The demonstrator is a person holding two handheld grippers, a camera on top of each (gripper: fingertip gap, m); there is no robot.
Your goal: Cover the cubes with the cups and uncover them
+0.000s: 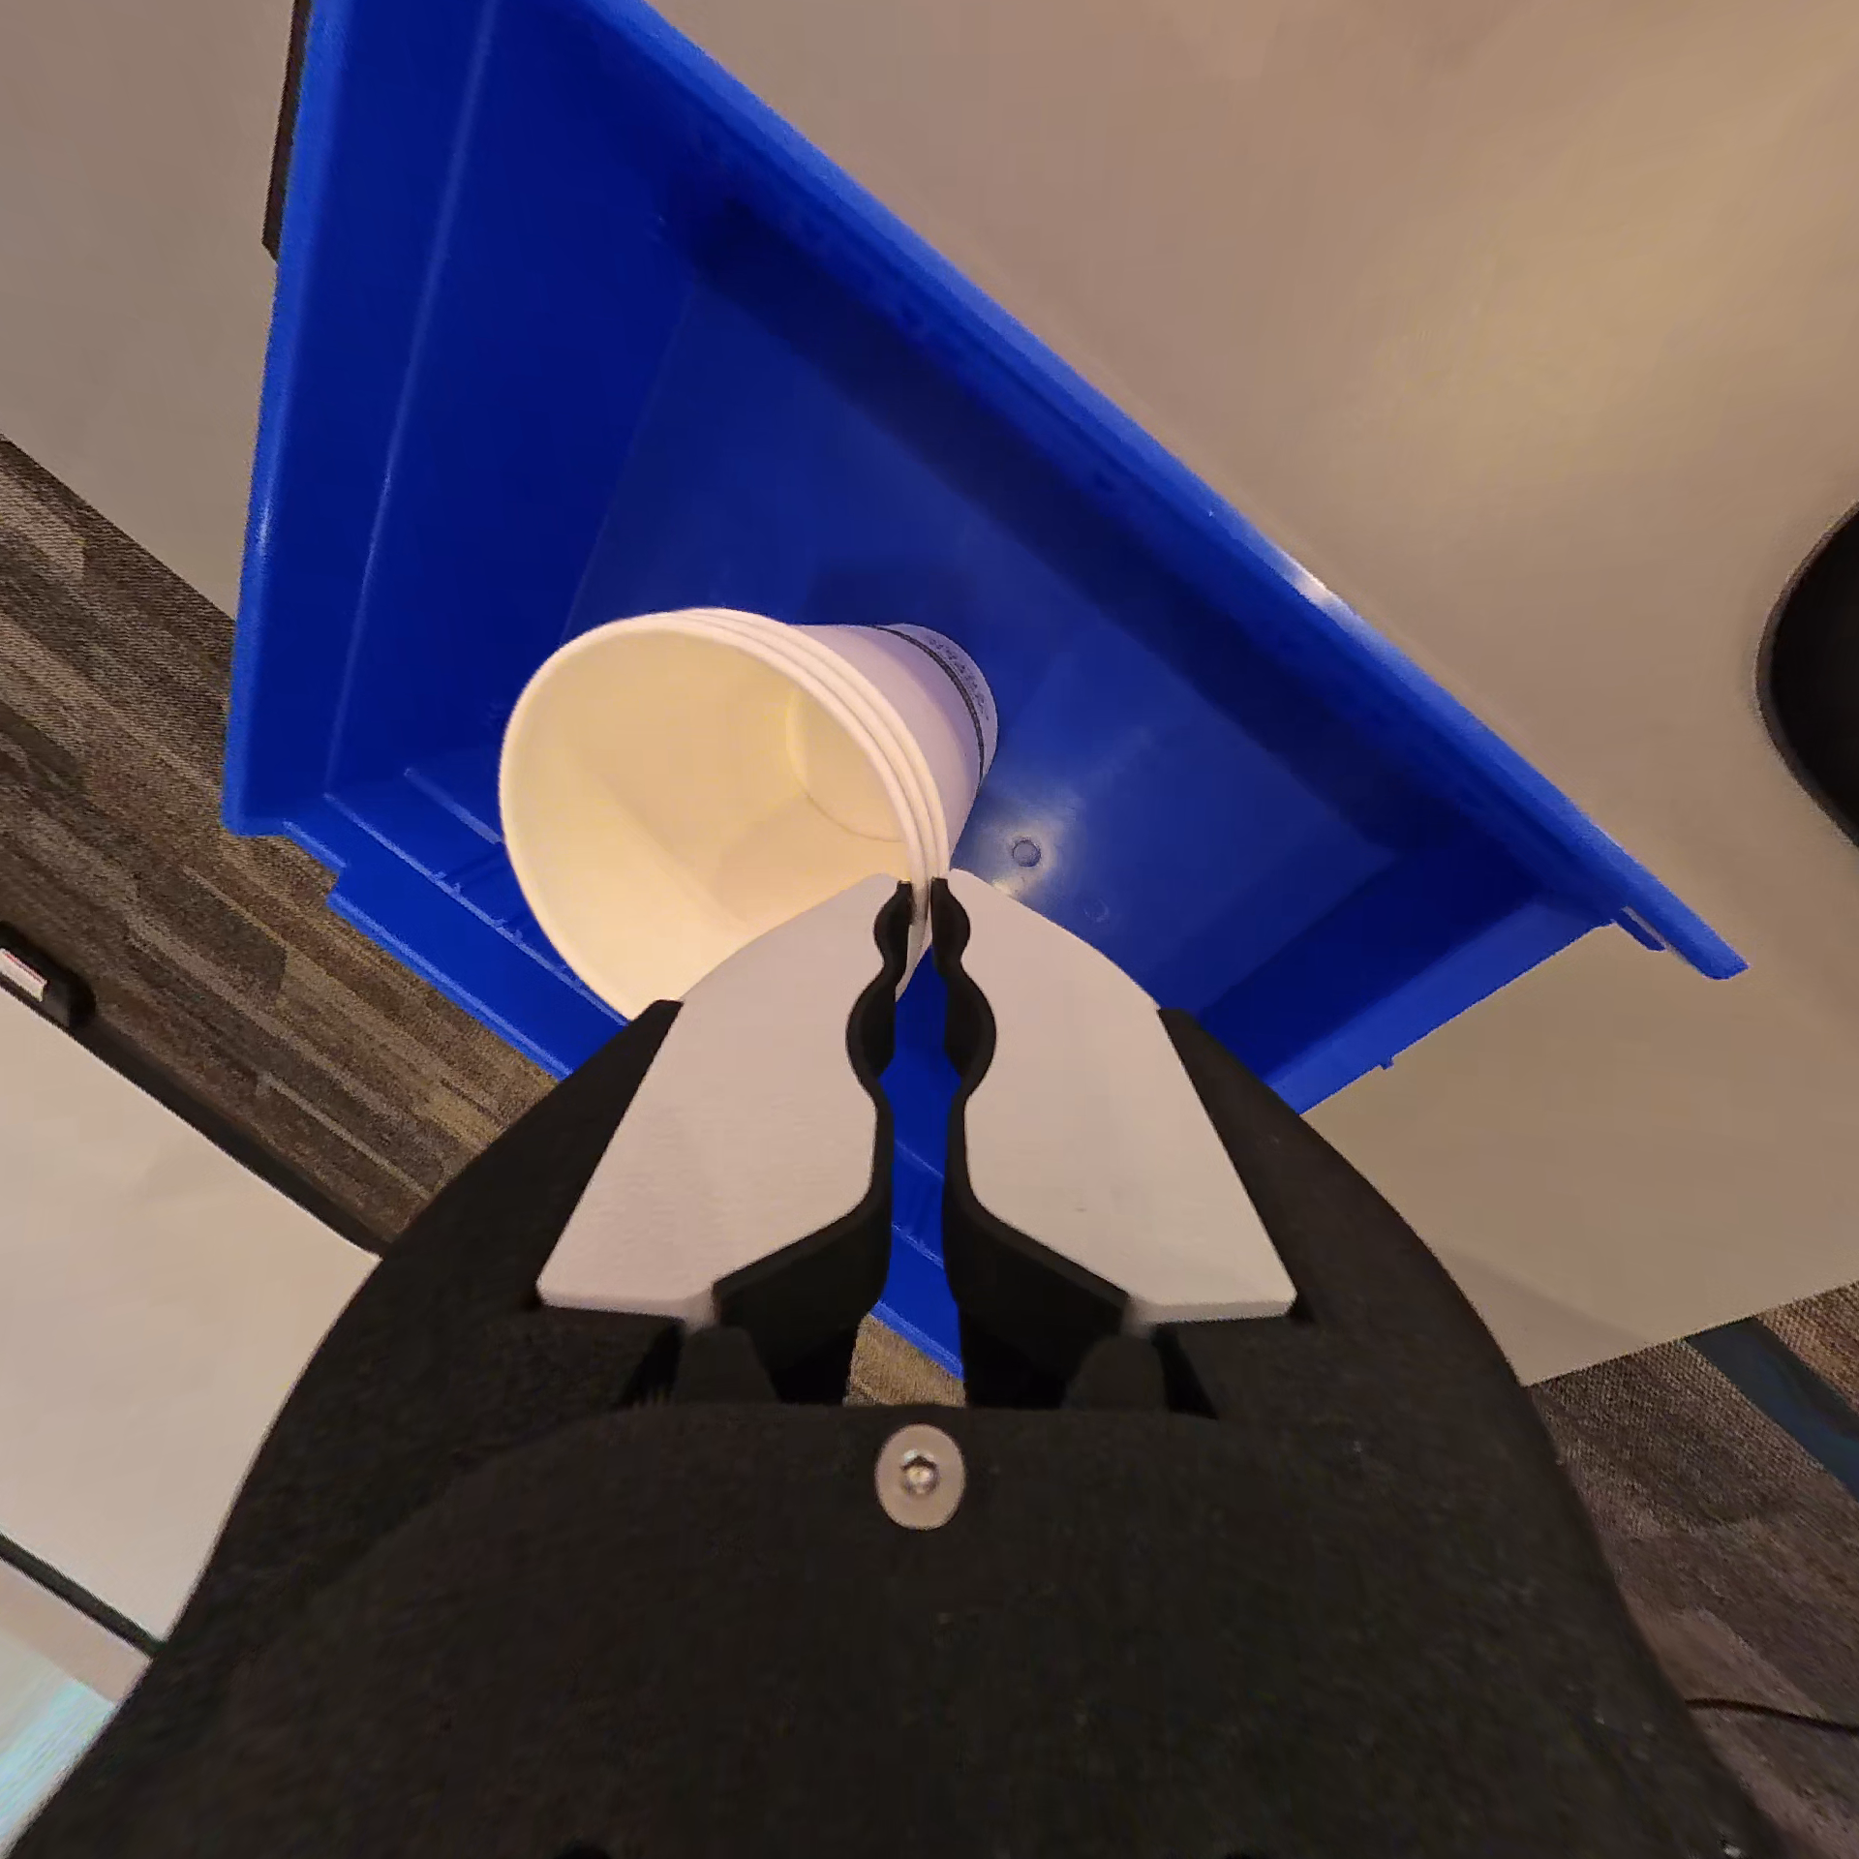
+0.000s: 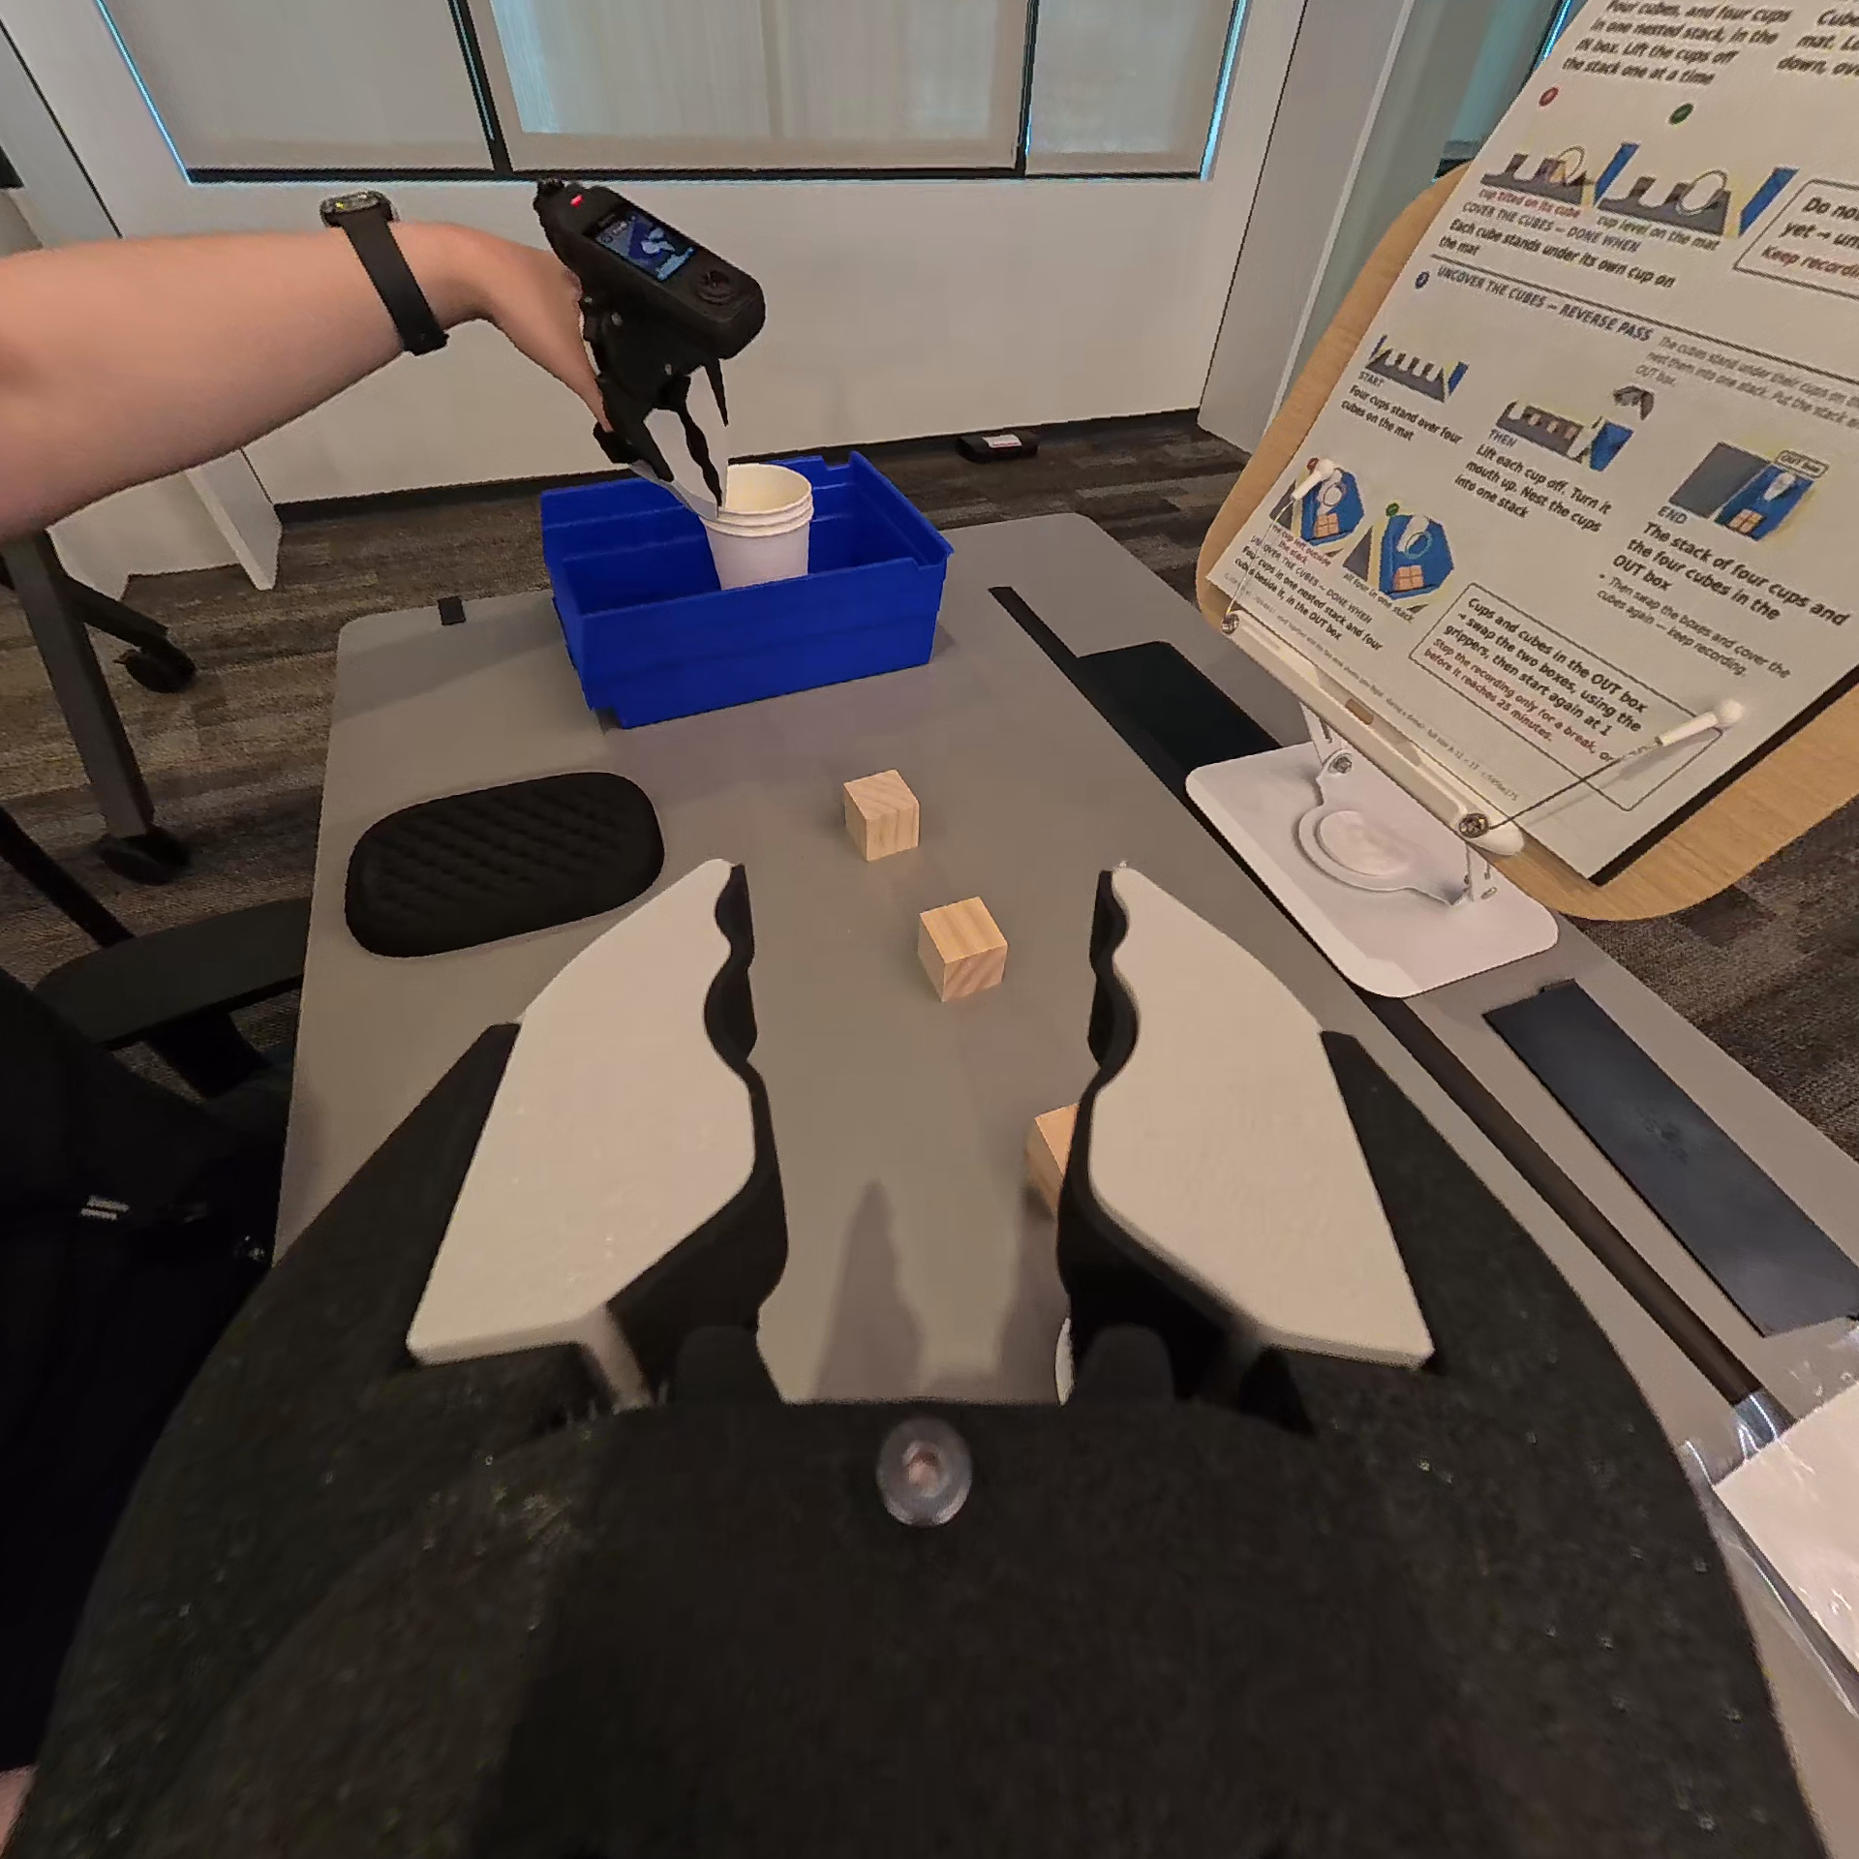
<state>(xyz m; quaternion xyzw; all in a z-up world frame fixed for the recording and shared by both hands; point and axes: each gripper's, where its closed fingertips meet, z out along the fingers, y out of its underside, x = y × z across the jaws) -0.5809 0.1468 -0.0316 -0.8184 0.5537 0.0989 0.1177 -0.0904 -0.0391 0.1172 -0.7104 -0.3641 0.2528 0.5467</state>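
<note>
Your left gripper [image 1: 917, 885] is clamped on the near rim of the nested white cup stack [image 1: 724, 795], pinching the wall between its tips. Stack sits mouth-up inside the blue bin [image 2: 744, 624], straight ahead of that tool. Dark printed band around the cups' outer wall, too small to read.

Your right gripper [image 2: 920, 885] is spread wide, gripping nothing, hovering over the grey table [image 2: 624, 744]. Between and ahead of its fingers: two wooden cubes, near one [image 2: 962, 948] and far one [image 2: 881, 814]. Third cube [image 2: 1051, 1155] is partly hidden behind the right finger.

Printed instruction sheet [image 2: 1569, 423] on a white stand [image 2: 1378, 885] sits right of the tool; black pad [image 2: 503, 860] left.
</note>
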